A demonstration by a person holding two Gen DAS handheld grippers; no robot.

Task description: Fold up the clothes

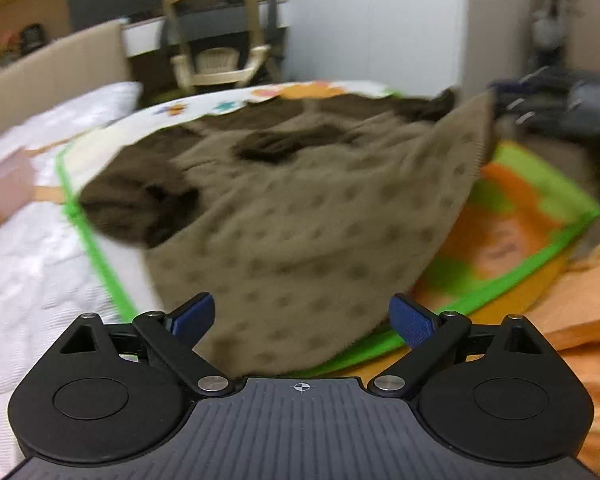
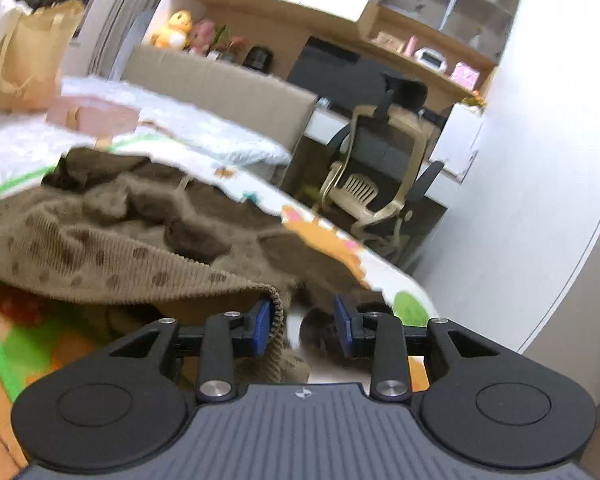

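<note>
A tan knit garment (image 1: 300, 200) with dark dots and dark brown sleeves lies spread on a colourful play mat (image 1: 520, 232) on the bed. Its far right corner is raised off the mat. My left gripper (image 1: 302, 308) hovers over the garment's near edge, open wide with nothing between its blue pads. In the right wrist view the same garment (image 2: 100, 240) stretches away to the left. Its ribbed hem (image 2: 276, 320) drapes between the fingers of my right gripper (image 2: 302, 320), against the left pad. A gap shows to the right pad, so the jaws stand partly open.
A white quilt (image 1: 28, 280) covers the bed to the left, with a beige headboard (image 1: 52, 64) behind. An orange cloth (image 1: 580, 320) lies at the near right and dark clothes (image 1: 560, 100) are piled at the far right. A desk chair (image 2: 380, 184) stands beyond the bed.
</note>
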